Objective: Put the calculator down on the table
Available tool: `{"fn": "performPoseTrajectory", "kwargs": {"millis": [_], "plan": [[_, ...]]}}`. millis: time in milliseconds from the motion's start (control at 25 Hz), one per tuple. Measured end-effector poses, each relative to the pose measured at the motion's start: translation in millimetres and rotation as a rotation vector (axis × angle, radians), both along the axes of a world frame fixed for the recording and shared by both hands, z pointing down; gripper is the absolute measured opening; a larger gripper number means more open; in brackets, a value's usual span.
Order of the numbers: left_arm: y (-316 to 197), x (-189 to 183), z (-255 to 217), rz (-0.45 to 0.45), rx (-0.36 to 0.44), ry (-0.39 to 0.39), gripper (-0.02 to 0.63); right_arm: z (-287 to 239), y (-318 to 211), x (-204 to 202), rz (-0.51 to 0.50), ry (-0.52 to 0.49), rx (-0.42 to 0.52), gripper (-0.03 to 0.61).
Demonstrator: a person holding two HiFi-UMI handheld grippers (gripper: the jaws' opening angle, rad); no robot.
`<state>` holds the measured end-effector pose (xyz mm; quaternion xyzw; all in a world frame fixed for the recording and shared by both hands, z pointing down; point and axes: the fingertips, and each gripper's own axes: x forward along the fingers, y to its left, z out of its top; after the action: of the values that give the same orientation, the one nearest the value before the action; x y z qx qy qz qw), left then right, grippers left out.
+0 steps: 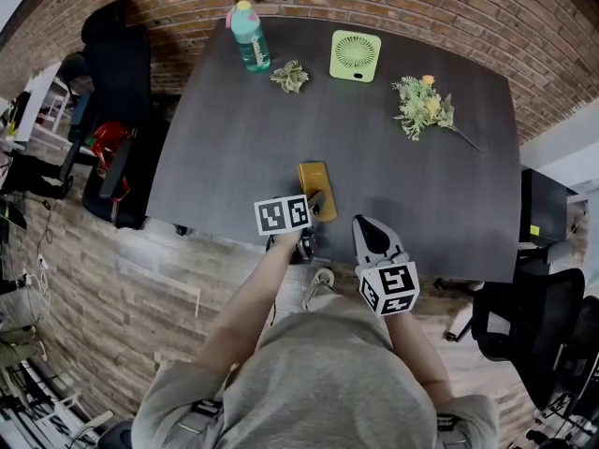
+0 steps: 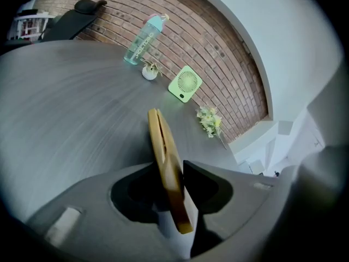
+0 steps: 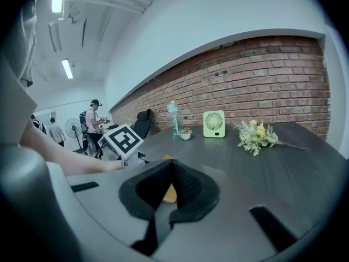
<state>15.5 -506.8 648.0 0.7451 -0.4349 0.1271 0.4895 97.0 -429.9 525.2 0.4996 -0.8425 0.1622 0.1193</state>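
The calculator [image 1: 314, 180] lies by the table's [image 1: 234, 157] near edge, its near end between the left gripper's [image 1: 316, 208] jaws. They stand apart and loose about it, with a sliver of gap on one side. The right gripper [image 1: 367, 224] hovers just beside it, jaws together and empty. Everything else sits well apart along the far edge: bottle [image 1: 250, 36], small plant [image 1: 290, 76], fan [image 1: 355, 55] and flowers [image 1: 426, 108]. A black chair [image 1: 117, 110] stands off the table's left end, and another [image 1: 543, 316] is at the right.
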Motion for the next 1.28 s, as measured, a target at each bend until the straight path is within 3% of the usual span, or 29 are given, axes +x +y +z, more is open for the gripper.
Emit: {"fn": "performPoseTrajectory", "kwargs": {"millis": [400,1160,1280], "plan": [[1.3,-8.4,7.2,-0.01,-0.01,-0.054,0.176,-0.7,1.6,-1.3,-0.003,0.001,0.0,0.002],[8.7,-28.2,7.2,-0.056,0.044,-0.271,0.214,-2.3,13.4,-7.7,0.0,0.01,0.003,0.002],[10.4,-32.9,6.8,-0.071,0.045,-0.267,0.215,-3.1,17.6,-9.0,0.002,0.011,0.006,0.002]]}}
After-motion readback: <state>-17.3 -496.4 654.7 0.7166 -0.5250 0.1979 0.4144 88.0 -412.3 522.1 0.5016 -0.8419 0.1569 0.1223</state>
